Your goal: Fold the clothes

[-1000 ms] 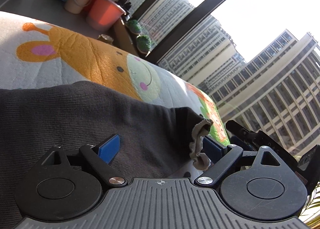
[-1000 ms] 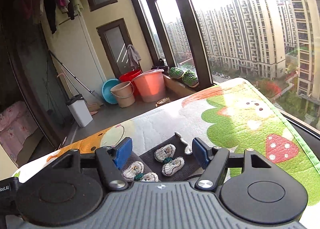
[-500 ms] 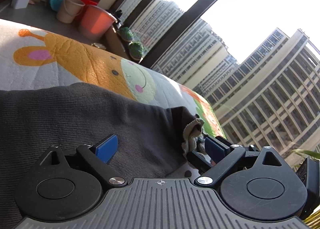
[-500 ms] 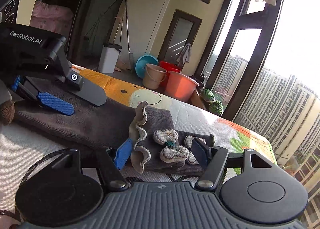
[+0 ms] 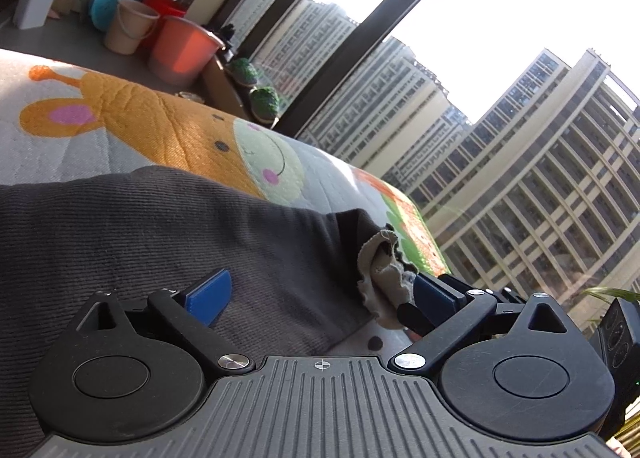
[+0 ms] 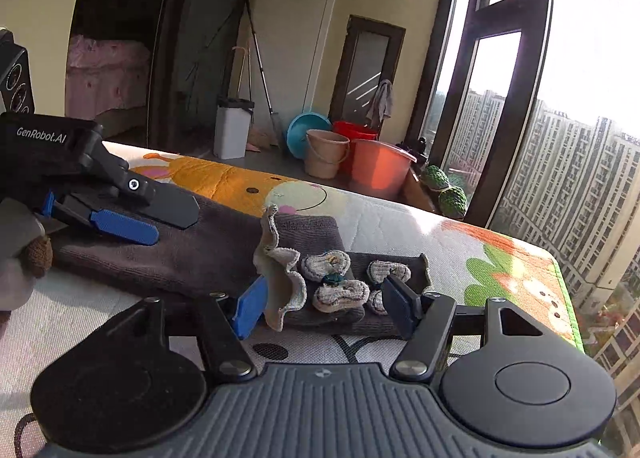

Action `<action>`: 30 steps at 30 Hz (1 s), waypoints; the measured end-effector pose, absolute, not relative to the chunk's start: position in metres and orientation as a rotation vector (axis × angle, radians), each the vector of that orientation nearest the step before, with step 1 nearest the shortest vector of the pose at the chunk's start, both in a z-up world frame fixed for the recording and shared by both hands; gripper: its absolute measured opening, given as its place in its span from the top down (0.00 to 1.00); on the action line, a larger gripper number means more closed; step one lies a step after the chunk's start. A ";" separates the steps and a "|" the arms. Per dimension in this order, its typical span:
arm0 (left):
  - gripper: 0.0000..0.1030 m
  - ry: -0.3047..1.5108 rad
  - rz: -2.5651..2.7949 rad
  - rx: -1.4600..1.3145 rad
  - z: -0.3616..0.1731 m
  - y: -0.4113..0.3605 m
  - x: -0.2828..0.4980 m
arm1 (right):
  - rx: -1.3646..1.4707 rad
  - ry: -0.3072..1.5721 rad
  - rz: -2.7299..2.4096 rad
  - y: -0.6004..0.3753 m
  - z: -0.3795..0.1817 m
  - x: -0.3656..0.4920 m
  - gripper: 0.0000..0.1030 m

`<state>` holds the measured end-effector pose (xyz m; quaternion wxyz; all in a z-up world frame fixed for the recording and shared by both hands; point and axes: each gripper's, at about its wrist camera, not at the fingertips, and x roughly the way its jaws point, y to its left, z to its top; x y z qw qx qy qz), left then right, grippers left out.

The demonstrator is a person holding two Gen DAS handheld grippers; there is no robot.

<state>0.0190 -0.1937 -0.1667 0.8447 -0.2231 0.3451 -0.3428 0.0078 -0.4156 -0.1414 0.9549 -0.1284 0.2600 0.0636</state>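
Close by, the right gripper [image 6: 324, 306] stands spread wide around the frilled cuff [image 6: 280, 278] of a dark grey knitted garment [image 6: 192, 254], its blue pads [image 6: 249, 308] not pinching anything. The left gripper [image 6: 132, 219] is likewise released, fingers parted over the garment's body. The garment lies flat on a cartoon giraffe mat [image 6: 400, 225]; beyond stand buckets [image 6: 378, 173] beside the window [image 6: 516, 69].

A dark grey ribbed garment [image 6: 208, 254] lies stretched flat across a cartoon-printed mat [image 6: 460, 242]. One end bears a beige ruffled trim [image 6: 280, 278], standing upright, beside small beige knitted flowers [image 6: 340, 286].
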 end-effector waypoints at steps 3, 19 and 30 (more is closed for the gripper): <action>0.02 0.727 -0.725 -0.470 -0.167 -0.194 0.019 | -0.356 0.541 0.097 -0.400 -0.151 0.021 0.40; 0.01 0.715 -0.730 -0.471 -0.168 -0.193 0.018 | 0.410 0.647 -0.149 -0.497 -0.156 0.061 0.75; 0.00 0.711 -0.779 -0.542 -0.170 -0.190 0.018 | 0.590 0.699 -0.218 -0.515 -0.160 0.045 0.80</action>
